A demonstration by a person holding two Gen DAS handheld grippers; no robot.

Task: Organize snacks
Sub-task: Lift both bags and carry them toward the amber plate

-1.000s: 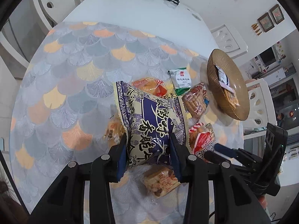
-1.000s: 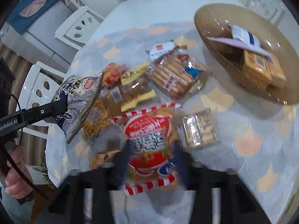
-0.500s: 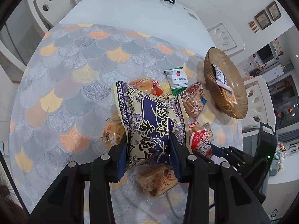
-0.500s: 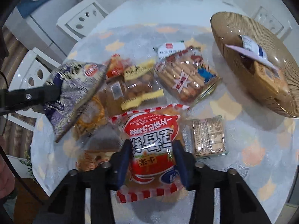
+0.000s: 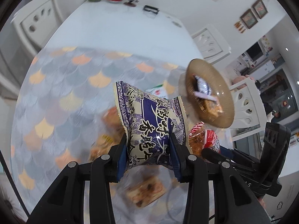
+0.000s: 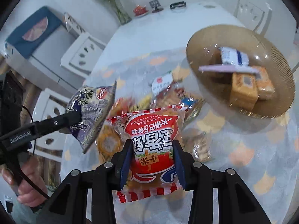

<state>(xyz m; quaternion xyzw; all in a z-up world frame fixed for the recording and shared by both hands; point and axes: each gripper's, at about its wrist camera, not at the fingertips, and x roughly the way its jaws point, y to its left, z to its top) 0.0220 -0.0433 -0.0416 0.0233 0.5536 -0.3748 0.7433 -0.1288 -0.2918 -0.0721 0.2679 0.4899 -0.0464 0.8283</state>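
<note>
My left gripper [image 5: 148, 147] is shut on a purple and cream snack bag [image 5: 149, 119] and holds it above the table; the bag also shows in the right wrist view [image 6: 91, 112]. My right gripper [image 6: 152, 155] is shut on a red and white snack bag [image 6: 151, 141], lifted off the table; it also shows in the left wrist view [image 5: 205, 140]. A brown ribbed bowl [image 6: 205, 37] at the right holds several snack packs; it also shows in the left wrist view [image 5: 224, 112]. Several loose snack packs [image 6: 168, 93] lie under both bags.
The table carries a scale-pattern cloth [image 5: 56, 93]. A small biscuit pack [image 5: 145, 190] lies near the table's front. White chairs [image 6: 82, 56] stand around the table. A vase and small items [image 6: 138, 9] stand at the far edge.
Both grippers have risen with their bags. My right gripper closed on the red bag and lifted it off the pile. The view now looks more toward the bowl.
</note>
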